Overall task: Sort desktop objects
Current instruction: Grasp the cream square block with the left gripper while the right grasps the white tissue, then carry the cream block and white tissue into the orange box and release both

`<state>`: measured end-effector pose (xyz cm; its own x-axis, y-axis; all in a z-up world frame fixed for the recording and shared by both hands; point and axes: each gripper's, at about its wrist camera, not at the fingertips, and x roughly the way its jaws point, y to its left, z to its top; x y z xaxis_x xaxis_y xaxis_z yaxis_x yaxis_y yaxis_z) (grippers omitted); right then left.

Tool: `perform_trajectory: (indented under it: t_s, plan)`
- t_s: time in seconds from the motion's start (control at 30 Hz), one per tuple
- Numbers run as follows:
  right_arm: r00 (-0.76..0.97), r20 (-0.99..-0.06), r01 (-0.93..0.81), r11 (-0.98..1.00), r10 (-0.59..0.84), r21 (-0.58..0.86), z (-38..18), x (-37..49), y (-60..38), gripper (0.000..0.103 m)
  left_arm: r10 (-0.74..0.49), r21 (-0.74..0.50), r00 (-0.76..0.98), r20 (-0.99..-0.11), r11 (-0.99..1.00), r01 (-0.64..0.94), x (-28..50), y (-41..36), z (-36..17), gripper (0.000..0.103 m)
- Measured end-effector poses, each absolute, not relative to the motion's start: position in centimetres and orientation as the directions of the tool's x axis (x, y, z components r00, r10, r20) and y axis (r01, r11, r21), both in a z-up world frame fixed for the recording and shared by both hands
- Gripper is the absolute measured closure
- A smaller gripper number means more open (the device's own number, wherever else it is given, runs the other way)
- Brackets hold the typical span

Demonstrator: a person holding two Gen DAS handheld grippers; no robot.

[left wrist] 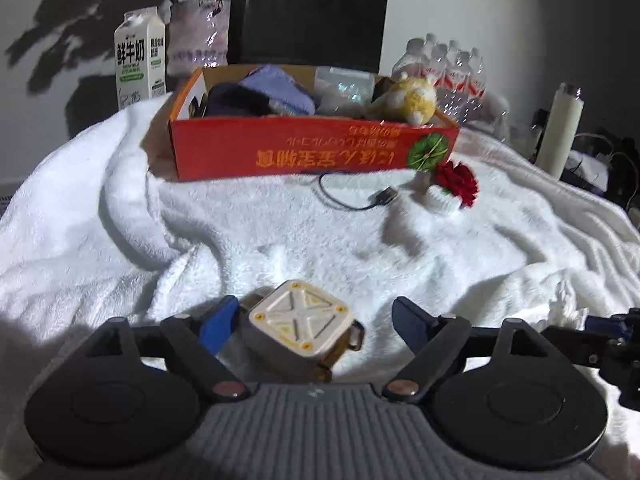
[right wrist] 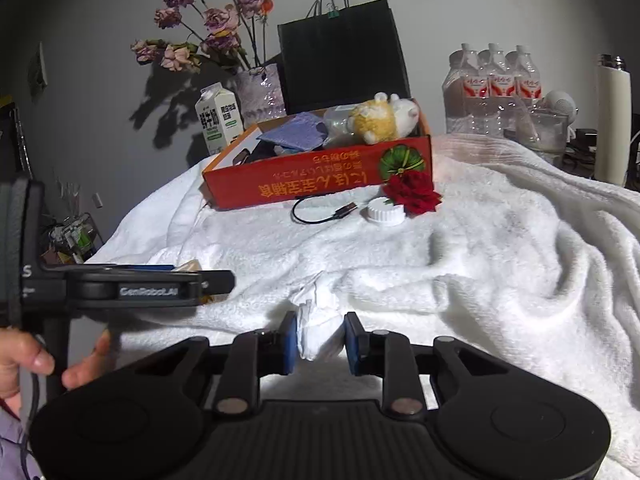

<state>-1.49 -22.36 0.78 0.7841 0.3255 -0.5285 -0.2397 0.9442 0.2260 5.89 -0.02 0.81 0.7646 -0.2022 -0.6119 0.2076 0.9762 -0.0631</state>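
My left gripper (left wrist: 316, 322) is open around a small square grey device with a cream X-patterned top (left wrist: 301, 326) lying on the white towel; the left blue pad (left wrist: 218, 326) is close to it, the right pad stands apart. My right gripper (right wrist: 320, 338) is shut on a crumpled white tissue (right wrist: 318, 330) on the towel. The orange cardboard box (left wrist: 312, 152) (right wrist: 320, 178) stands farther back and holds a yellow plush toy (right wrist: 382, 118), purple cloth and a clear bag. A black USB cable (right wrist: 320, 214), a white cap (right wrist: 382, 211) and a red fabric flower (right wrist: 414, 192) lie in front of it.
A milk carton (right wrist: 219, 118), a vase of dried flowers (right wrist: 262, 92), a black paper bag (right wrist: 344, 60) and a pack of water bottles (right wrist: 494, 84) stand behind the box. A white flask (right wrist: 614, 120) stands at the right. The left gripper's body (right wrist: 120, 288) crosses the right view's left side.
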Motion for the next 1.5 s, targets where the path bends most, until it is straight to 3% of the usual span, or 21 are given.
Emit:
perform_trajectory:
  t_s: [0.07,0.3,0.5,0.9,1.33,1.5]
  plan:
    - [0.782,-0.535,-0.242,0.946,0.321,0.213,0.6,-1.2,-21.9,0.08,-0.173,-0.031,0.766,-0.619,0.98,0.197,5.5,-0.1,0.5,0.042]
    - [0.78,-0.541,-0.24,0.948,0.315,0.207,0.4,-1.1,-21.8,0.08,-0.198,-0.087,0.793,-0.577,0.98,0.181,1.7,0.5,2.4,0.042]
    - [0.813,-0.479,-0.288,0.944,0.331,0.163,2.8,-3.0,-21.1,0.08,-0.226,-0.08,0.841,-0.492,0.973,0.215,-3.2,-0.6,5.3,0.042]
    - [0.848,-0.423,-0.299,0.948,0.318,0.114,5.0,-9.5,-20.9,0.08,-0.257,-0.092,0.844,-0.471,0.966,0.243,-10.8,-1.4,6.0,0.042]
    - [0.831,-0.433,-0.316,0.937,0.35,0.15,4.1,-8.0,-21.6,0.08,-0.215,-0.068,0.854,-0.474,0.976,0.208,-7.1,-0.9,6.9,0.042]
    - [0.84,-0.379,-0.355,0.922,0.387,0.154,7.1,-4.3,-22.6,0.08,-0.251,-0.086,0.847,-0.468,0.967,0.239,-1.9,0.7,10.1,0.042]
